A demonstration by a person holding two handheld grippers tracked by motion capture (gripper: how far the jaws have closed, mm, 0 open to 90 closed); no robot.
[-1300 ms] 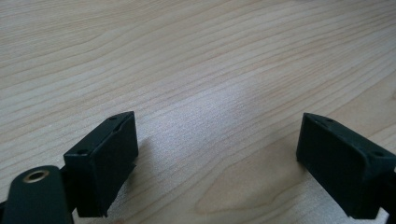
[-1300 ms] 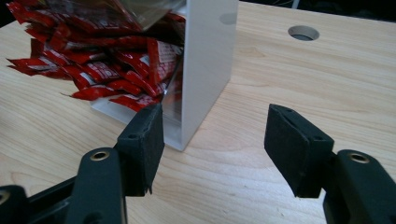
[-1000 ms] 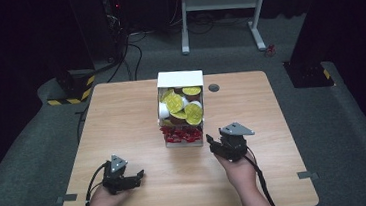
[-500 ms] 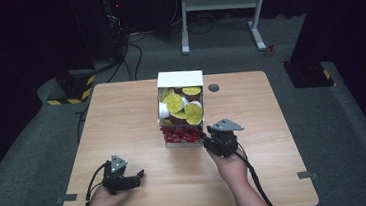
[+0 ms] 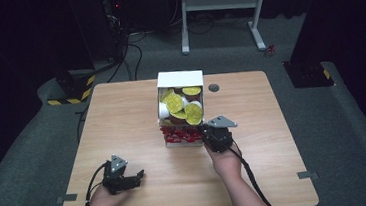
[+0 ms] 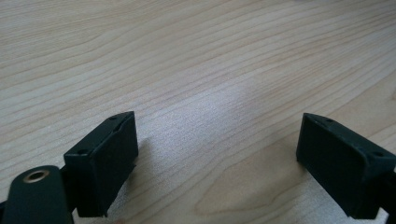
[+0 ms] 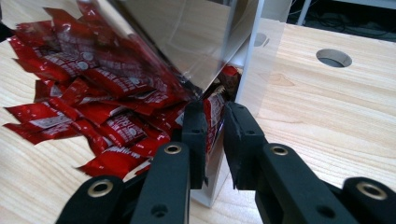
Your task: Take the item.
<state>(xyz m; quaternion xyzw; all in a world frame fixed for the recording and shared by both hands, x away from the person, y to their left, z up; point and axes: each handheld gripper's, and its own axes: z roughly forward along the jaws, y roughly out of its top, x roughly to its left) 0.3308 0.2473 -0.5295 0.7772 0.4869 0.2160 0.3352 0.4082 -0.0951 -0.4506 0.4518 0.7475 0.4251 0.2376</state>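
A white box point(image 5: 179, 78) stands mid-table, open toward me, with yellow-lidded cups point(image 5: 175, 102) on top and red packets point(image 5: 178, 132) in its lower tray. My right gripper point(image 5: 203, 132) is at the box's front right corner. In the right gripper view its jaws have just been closing. They now straddle the box's pale side wall point(image 7: 252, 65), one inside among the red packets point(image 7: 93, 79) and one outside, pinching the wall's edge at the right gripper point(image 7: 215, 121). My left gripper point(image 5: 136, 176) rests open near the front left, and the left gripper point(image 6: 217, 154) has bare wood between its jaws.
A round cable hole point(image 5: 214, 87) sits in the wooden table point(image 5: 273, 125) just right of the box, also seen as the hole point(image 7: 334, 57). Dark floor, cables and a white frame stand point(image 5: 223, 9) lie beyond the far edge.
My right gripper has moved left and slightly forward to the box's front right corner, and its jaws have narrowed onto the side wall. The left gripper has stayed put.
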